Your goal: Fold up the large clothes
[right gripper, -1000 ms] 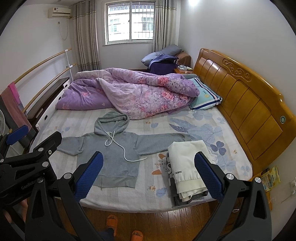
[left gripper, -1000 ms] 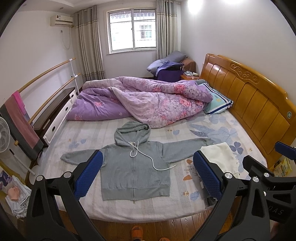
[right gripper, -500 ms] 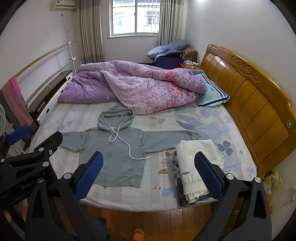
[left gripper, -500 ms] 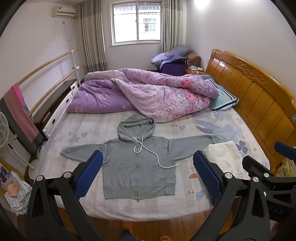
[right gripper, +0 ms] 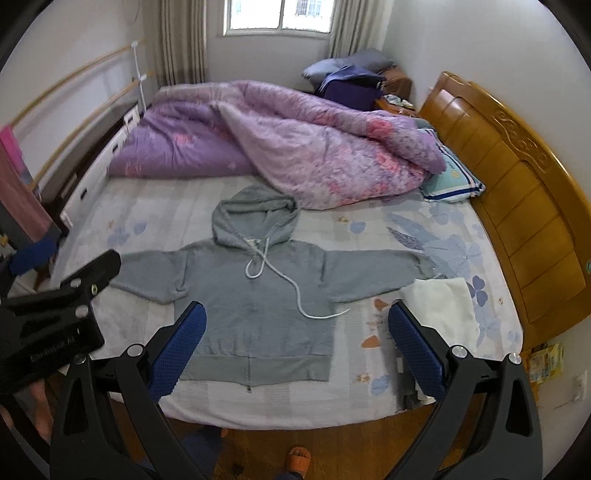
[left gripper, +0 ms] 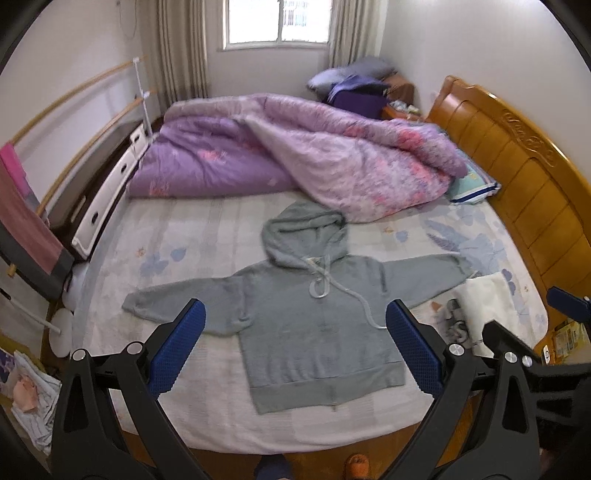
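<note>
We are in a home bedroom: a wide bed [right gripper: 280, 402] with a carved wooden headboard [right gripper: 517, 192], a rumpled purple quilt [right gripper: 280, 147] and a pillow [right gripper: 452, 182], a curtained window [right gripper: 279, 16] beyond, and slippered feet on wood flooring.

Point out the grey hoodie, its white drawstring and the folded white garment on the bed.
hoodie [right gripper: 258, 314]: right wrist view, middle of the chest.
drawstring [right gripper: 291, 286]: right wrist view, the long loose cord across the chest.
folded white garment [right gripper: 439, 306]: right wrist view, its top face.
</note>
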The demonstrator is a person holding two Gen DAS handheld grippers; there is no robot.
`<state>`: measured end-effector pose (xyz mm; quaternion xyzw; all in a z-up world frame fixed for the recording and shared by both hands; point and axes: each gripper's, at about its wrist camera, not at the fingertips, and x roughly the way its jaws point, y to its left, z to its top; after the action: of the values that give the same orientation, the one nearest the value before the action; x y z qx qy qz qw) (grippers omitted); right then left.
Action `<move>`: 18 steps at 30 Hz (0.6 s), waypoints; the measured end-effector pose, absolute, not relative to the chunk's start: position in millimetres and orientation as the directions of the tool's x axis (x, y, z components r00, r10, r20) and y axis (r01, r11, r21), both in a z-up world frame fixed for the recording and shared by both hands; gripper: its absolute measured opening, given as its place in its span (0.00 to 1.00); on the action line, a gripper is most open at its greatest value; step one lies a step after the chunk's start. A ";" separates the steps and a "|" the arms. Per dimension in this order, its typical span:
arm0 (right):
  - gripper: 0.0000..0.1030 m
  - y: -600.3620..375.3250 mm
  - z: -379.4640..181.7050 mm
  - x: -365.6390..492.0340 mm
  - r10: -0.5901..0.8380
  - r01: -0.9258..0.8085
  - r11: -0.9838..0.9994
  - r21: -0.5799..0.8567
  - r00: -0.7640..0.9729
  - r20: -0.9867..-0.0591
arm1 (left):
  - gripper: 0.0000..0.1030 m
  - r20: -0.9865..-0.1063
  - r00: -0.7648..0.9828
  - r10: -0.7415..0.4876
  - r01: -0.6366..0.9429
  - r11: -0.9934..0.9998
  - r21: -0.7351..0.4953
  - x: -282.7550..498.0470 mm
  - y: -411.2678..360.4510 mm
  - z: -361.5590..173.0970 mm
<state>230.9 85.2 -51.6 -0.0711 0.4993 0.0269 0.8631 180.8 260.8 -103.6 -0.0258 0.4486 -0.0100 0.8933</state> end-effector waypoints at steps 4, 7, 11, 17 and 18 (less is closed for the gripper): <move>0.92 135.9 -82.0 255.7 -0.026 -0.137 0.986 -0.098 0.455 -0.890 | 0.95 -0.831 0.556 -0.032 -0.042 0.997 -0.066 210.7 326.6 -135.5; 0.92 169.7 -108.2 273.9 -0.026 -0.172 0.980 -0.104 0.405 -0.914 | 0.95 -0.868 0.496 -0.029 -0.091 0.992 -0.085 231.1 374.4 -168.9; 0.92 199.8 -157.4 307.8 0.040 -0.186 0.982 -0.018 0.304 -0.952 | 0.95 -0.918 0.382 -0.104 -0.208 0.958 -0.195 252.4 444.6 -230.6; 0.91 234.9 -234.7 352.9 0.127 -0.186 0.979 0.085 0.228 -0.965 | 0.95 -0.935 0.330 -0.130 -0.467 0.839 -0.282 259.2 553.1 -344.3; 0.81 239.3 -247.2 359.4 0.151 -0.185 0.976 0.112 0.210 -0.966 | 0.95 -0.942 0.309 -0.129 -0.497 0.823 -0.275 260.9 572.1 -368.5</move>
<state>359.4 239.3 -247.2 -0.0139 0.6190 0.1079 0.7778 260.9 572.1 -368.5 -0.2719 0.5754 0.1208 0.7618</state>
